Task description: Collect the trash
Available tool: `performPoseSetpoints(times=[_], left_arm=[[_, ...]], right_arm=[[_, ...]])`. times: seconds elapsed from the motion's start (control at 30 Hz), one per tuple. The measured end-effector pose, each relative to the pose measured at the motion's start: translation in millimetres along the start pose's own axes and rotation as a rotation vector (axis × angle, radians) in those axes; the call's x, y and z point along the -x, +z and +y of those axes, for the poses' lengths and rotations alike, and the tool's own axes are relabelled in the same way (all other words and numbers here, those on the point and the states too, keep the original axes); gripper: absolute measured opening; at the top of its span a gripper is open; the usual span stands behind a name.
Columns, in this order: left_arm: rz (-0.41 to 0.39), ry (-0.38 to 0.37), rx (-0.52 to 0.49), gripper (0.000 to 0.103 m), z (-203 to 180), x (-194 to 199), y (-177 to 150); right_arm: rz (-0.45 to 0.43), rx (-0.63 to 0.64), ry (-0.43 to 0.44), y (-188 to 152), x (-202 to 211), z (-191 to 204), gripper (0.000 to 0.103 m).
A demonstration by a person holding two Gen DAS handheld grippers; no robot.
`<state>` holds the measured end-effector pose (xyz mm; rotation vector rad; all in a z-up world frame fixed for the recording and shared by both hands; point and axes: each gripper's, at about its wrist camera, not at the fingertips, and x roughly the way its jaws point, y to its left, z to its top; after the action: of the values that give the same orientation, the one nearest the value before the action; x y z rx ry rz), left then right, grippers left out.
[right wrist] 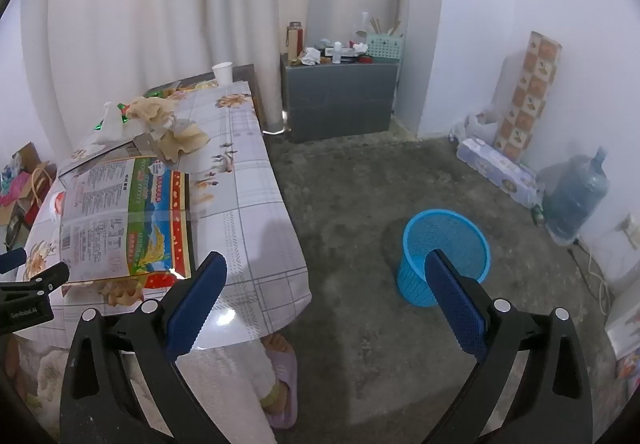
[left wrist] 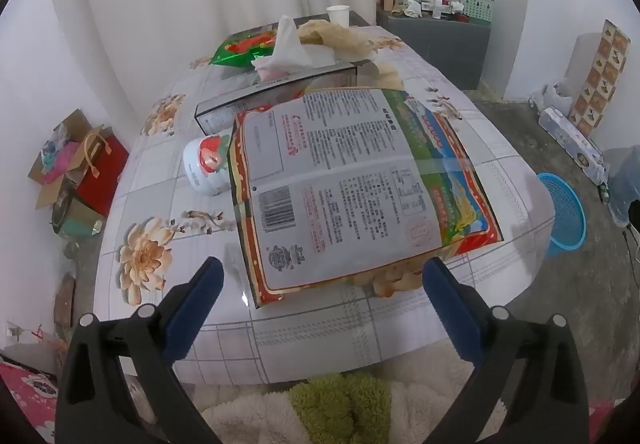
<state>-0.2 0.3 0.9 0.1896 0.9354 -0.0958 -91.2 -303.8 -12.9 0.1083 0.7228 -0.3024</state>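
Grippers hover wide open, empty, over cluttered table.
Left gripper [left wrist: 322, 284] should pinch the flat printed plastic bag's [left wrist: 352, 184] near edge; blue mesh bin [right wrist: 444, 252] waits beside right gripper [right wrist: 326, 280].

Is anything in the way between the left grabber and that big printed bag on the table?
No. The left gripper hangs open just in front of the big printed bag, with only bare tablecloth between them. The little red-and-white tub and the tissue box sit beside and behind the bag, not in front.
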Motion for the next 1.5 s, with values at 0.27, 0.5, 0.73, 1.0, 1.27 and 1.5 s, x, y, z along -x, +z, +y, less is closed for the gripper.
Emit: performPoseSetpoints(times=[0.27, 0.5, 0.73, 1.0, 1.27, 1.5], left_arm=[[0.000, 0.004, -0.001, 0.098, -0.1, 0.2, 0.0], [0.000, 0.003, 0.002, 0.098, -0.6, 2.2, -1.3], [0.004, 0.002, 0.002, 0.098, -1.5, 1.0, -2.4], [0.007, 0.000, 0.003, 0.098, -1.2, 0.8, -2.2], [0.009, -0.002, 0.003, 0.098, -0.9, 0.6, -1.8], [0.010, -0.002, 0.003, 0.098, -0.7, 0.6, -1.8]], right_arm=[[0.001, 0.003, -0.002, 0.6, -1.1, -2.4, 0.095], [0.001, 0.001, -0.002, 0.6, -1.9, -3.4, 0.095], [0.000, 0.004, 0.002, 2.4, -0.8, -8.3, 0.095], [-0.001, 0.007, 0.001, 2.8, 0.0, -5.7, 0.095], [-0.003, 0.013, -0.001, 1.7, 2.4, -0.3, 0.095], [-0.001, 0.012, -0.002, 2.2, 2.1, 0.4, 0.095]])
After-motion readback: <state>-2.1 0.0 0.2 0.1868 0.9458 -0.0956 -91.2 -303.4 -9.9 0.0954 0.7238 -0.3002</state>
